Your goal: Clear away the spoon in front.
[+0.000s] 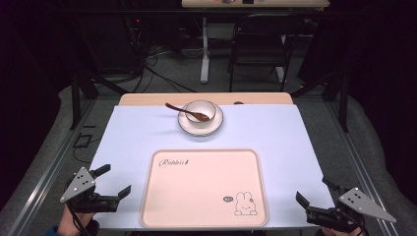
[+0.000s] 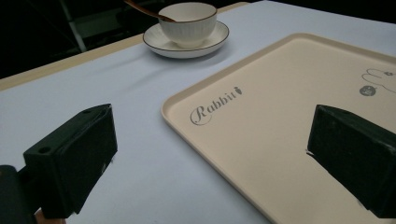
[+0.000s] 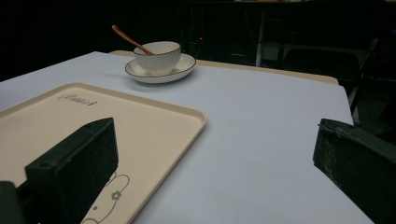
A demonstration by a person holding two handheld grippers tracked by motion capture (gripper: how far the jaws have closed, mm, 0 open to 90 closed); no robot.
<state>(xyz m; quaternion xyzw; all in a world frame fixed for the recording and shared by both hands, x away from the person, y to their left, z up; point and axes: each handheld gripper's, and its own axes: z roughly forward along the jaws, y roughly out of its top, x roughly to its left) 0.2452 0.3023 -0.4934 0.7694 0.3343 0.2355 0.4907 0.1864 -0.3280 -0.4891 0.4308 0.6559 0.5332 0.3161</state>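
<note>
Pale blue table, tray (image 1: pixel 204 189) lying between both grippers.
Left gripper (image 1: pixel 114 183) and right gripper (image 1: pixel 303 202) gape wide, holding nothing; bowl (image 1: pixel 200 111) with spoon (image 1: pixel 187 112) sits on its saucer (image 1: pixel 200 125) well ahead, likely awaiting pickup.

A table (image 1: pixel 128 142) bears a tray (image 1: pixel 204 216) and a saucer (image 1: pixel 216 126).
</note>
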